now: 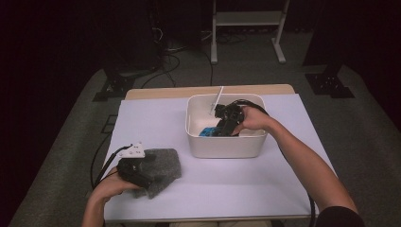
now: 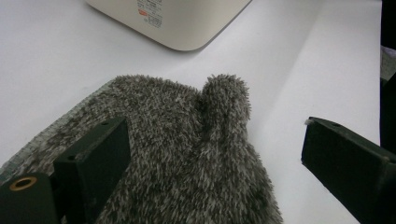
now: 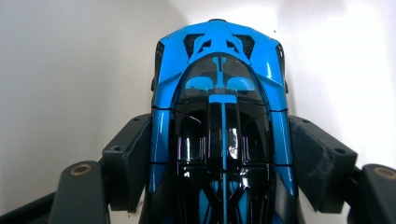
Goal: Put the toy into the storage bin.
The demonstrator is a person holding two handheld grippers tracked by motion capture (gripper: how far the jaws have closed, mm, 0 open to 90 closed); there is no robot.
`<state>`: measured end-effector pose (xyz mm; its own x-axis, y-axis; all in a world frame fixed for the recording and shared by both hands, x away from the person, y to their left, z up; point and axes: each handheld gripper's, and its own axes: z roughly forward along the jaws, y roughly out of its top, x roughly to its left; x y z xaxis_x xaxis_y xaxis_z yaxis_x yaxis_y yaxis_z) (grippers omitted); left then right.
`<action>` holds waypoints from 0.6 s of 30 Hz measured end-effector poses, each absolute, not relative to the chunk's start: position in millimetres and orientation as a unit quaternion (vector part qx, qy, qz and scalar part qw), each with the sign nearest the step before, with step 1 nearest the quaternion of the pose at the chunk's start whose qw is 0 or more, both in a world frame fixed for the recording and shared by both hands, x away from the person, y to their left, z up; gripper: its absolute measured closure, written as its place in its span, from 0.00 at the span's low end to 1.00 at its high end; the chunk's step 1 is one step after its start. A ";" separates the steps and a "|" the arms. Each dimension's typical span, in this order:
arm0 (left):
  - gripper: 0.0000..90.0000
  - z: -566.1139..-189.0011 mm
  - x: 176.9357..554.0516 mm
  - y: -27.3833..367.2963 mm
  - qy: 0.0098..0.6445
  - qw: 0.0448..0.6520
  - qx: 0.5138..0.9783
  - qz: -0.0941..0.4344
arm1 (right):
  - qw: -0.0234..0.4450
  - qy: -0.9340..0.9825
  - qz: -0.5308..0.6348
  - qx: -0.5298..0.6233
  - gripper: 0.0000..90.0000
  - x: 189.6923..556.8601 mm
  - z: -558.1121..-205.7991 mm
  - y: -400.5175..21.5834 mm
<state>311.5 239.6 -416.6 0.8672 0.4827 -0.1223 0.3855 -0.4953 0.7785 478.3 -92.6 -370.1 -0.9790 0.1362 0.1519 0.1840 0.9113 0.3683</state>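
Glossy blue-and-black toy car (image 3: pixel 219 121) clamped between right gripper (image 3: pixel 219 154) fingers; left gripper (image 2: pixel 215 158) fingers gape, empty.

Glossy plastic toy car (image 3: pixel 219 126); fuzzy grey cloth (image 2: pixel 187 154); smooth matt bin (image 1: pixel 227 146).

Blue toy car (image 3: pixel 219 121): glossy blue body, black canopy and trim, sits in the white bin (image 1: pixel 226 146) at its left-near floor area, clamped by its 2 flanks. Grey fleece mitten (image 2: pixel 187 154): fuzzy, flat on the worktop (image 1: pixel 227 184), near-left, thumb pointing toward the bin.
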 end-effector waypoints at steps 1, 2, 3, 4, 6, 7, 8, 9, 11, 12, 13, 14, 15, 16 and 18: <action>0.09 -416.5 311.5 239.7 0.251 0.434 0.863 0.056 | 0.064 -0.975 -0.195 -0.082 0.30 478.6 -370.1 -92.7; 0.09 -416.2 311.5 239.9 0.252 0.435 0.863 0.056 | 0.064 -0.976 -0.194 -0.081 0.30 478.6 -369.9 -92.7; 0.09 -415.9 311.4 240.0 0.252 0.437 0.862 0.057 | 0.064 -0.975 -0.195 -0.081 0.30 478.4 -370.0 -92.6; 0.09 -415.7 311.3 240.0 0.252 0.438 0.861 0.057 | 0.067 -0.975 -0.196 -0.083 0.30 478.4 -370.1 -92.6; 0.09 -415.6 311.2 240.0 0.252 0.438 0.861 0.057 | 0.067 -0.975 -0.196 -0.082 0.30 478.9 -370.1 -92.9; 0.09 -415.7 311.2 240.0 0.252 0.437 0.861 0.057 | 0.068 -0.975 -0.195 -0.081 0.30 479.4 -370.3 -92.9; 0.09 -415.8 311.0 239.9 0.252 0.437 0.862 0.056 | 0.069 -0.975 -0.194 -0.082 0.30 479.6 -370.6 -92.9; 0.09 -415.7 311.0 239.8 0.251 0.437 0.862 0.056 | 0.069 -0.975 -0.193 -0.082 0.30 479.6 -370.9 -92.9; 0.09 -415.3 311.0 239.8 0.250 0.438 0.862 0.057 | 0.071 -0.975 -0.194 -0.083 0.30 479.6 -370.7 -93.0; 0.09 -415.1 311.0 239.8 0.250 0.438 0.862 0.057 | 0.074 -0.974 -0.195 -0.083 0.30 479.7 -370.7 -93.0; 0.09 -415.0 311.0 239.9 0.250 0.439 0.861 0.058 | 0.076 -0.974 -0.195 -0.084 0.30 479.5 -370.5 -92.9; 0.09 -414.9 310.9 239.9 0.250 0.438 0.861 0.058 | 0.075 -0.974 -0.196 -0.085 0.30 478.5 -370.4 -92.5; 0.09 -415.0 310.9 239.8 0.250 0.438 0.861 0.058 | 0.076 -0.974 -0.196 -0.085 0.30 478.5 -370.4 -92.3; 0.09 -415.0 310.9 239.8 0.250 0.438 0.861 0.058 | 0.076 -0.974 -0.197 -0.086 0.30 478.5 -370.3 -92.3; 0.09 -415.0 310.9 239.6 0.249 0.438 0.862 0.057 | 0.075 -0.974 -0.197 -0.083 0.30 479.2 -370.3 -92.6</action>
<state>310.9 239.6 -415.0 0.8691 0.4799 -0.1201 0.3796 -0.4913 0.7839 479.2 -92.6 -370.3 -0.9748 0.1329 0.1794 0.1922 0.9085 0.3711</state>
